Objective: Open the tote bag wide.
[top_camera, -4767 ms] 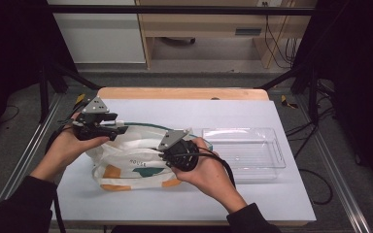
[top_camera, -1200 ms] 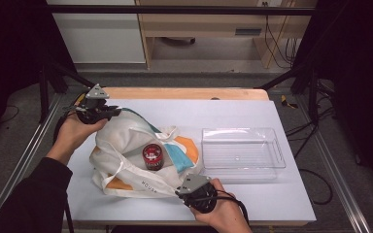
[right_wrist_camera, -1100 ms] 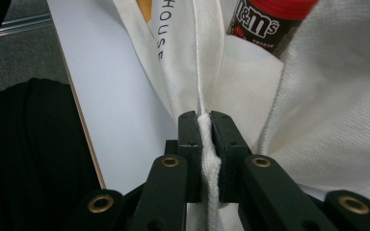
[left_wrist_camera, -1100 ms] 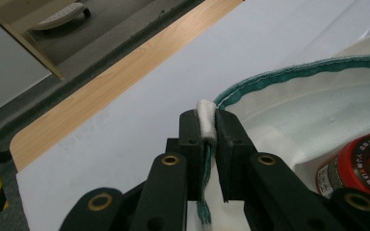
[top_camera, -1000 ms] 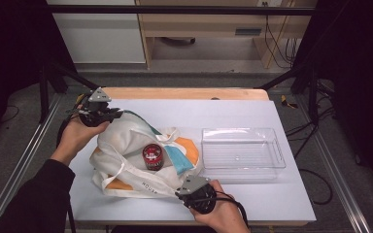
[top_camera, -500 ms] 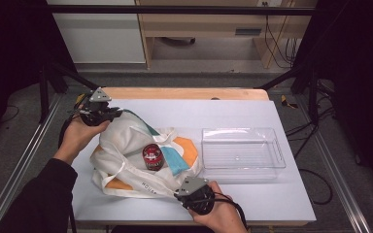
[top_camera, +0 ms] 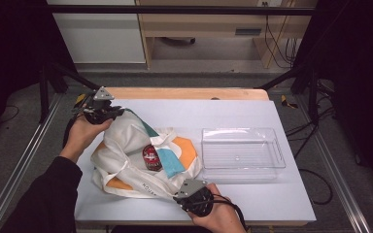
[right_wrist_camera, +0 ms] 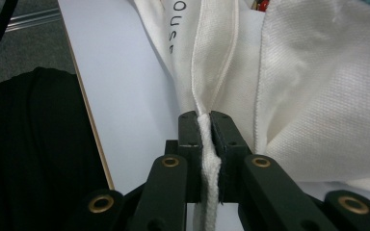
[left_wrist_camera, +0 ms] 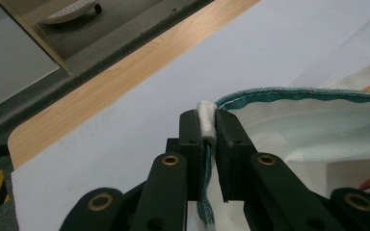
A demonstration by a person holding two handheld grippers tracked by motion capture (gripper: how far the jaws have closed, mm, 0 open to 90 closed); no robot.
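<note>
White table, cloth bag edges pinched between both grippers' fingers, perhaps taut.

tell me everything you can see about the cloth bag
The cloth bag is cream-white woven fabric with orange and light-blue patches, a teal-edged rim and dark printed letters near its front edge. It lies crumpled on the white table, left of the clear plastic tray, its mouth pulled open. A red round item shows inside. The left gripper is shut on the teal-edged rim at the far left; the right gripper is shut on a cream strap at the near edge.
</note>
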